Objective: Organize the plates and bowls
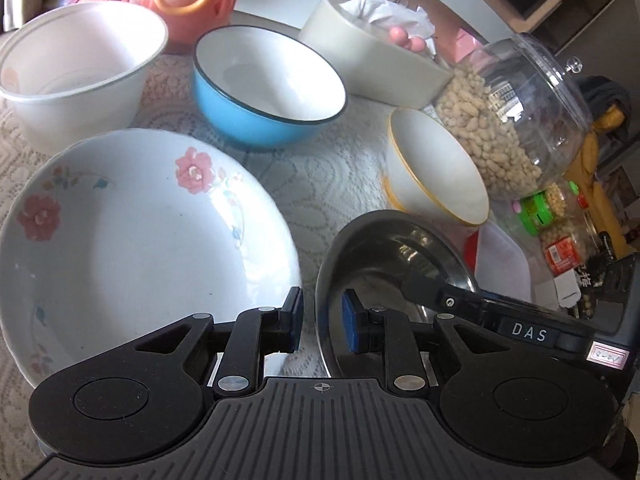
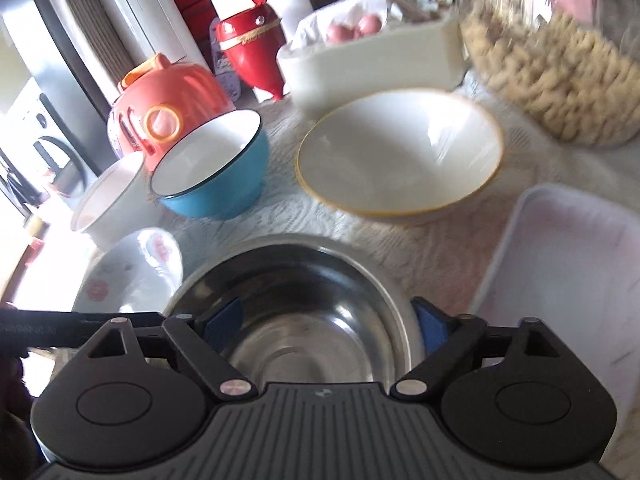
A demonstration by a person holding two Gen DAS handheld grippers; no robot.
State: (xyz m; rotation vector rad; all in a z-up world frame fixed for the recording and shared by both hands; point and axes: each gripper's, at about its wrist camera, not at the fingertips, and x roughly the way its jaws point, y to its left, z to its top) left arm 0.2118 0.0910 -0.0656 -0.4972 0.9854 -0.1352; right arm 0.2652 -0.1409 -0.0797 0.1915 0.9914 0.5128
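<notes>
A steel bowl [image 1: 396, 252] [image 2: 296, 304] sits on the lace tablecloth. My left gripper [image 1: 318, 322] straddles its near-left rim, one pad outside and one inside, with a gap still showing. My right gripper [image 2: 324, 328] is open wide, its left pad inside the bowl and its right pad outside the right rim. A floral plate [image 1: 132, 248] [image 2: 132, 276] lies left of the steel bowl. A blue bowl [image 1: 264, 88] [image 2: 212, 168], a white bowl [image 1: 76, 76] [image 2: 108, 200] and a yellow-rimmed bowl [image 1: 436, 168] [image 2: 400, 152] stand behind.
A clear jar of peanuts [image 1: 508, 120] [image 2: 560, 68] stands at the right. A white tray [image 2: 560, 280] lies right of the steel bowl. An orange container [image 2: 164, 108], a red bottle [image 2: 256, 48] and a white rectangular dish [image 1: 372, 60] [image 2: 372, 60] stand at the back.
</notes>
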